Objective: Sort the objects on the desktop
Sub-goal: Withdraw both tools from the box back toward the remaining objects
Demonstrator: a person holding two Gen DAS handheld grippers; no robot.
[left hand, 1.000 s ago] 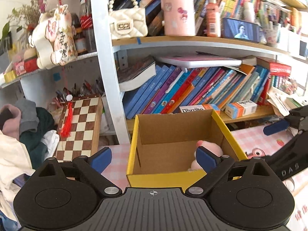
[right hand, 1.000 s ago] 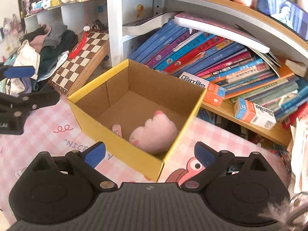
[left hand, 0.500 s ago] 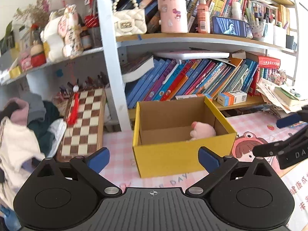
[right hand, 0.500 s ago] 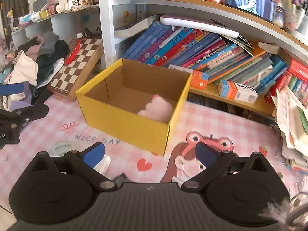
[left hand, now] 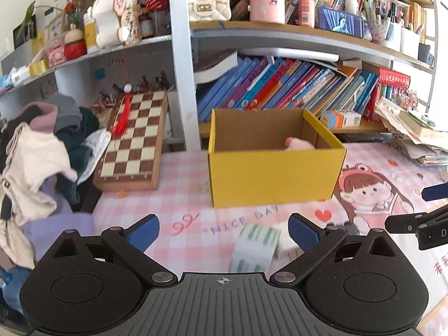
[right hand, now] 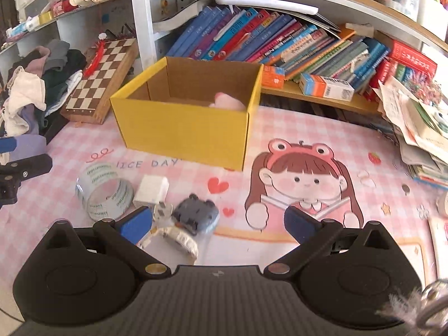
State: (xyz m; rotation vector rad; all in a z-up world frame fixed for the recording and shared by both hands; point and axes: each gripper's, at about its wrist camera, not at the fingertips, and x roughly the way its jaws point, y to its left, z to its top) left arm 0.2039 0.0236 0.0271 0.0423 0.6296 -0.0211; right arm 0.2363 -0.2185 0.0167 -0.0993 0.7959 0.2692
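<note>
Blue-padded fingers (left hand: 142, 231) of the left gripper (left hand: 224, 231) stand wide apart and empty above a pink checked desk mat (left hand: 179, 196). Just ahead of them a roll of clear tape (left hand: 253, 247) lies on the mat; farther back sits a yellow cardboard box (left hand: 273, 173) with a pink plush toy (left hand: 298, 143) inside, before a shelf of leaning books (left hand: 280, 84). A chessboard (left hand: 134, 140) leans to the left of the box.

From the right wrist, the right gripper (right hand: 218, 222) is likewise spread wide, holding nothing. Near its left finger lie the tape roll, a white charger (right hand: 152, 190) and a small grey-blue gadget (right hand: 196, 214), all well short of the box.
</note>
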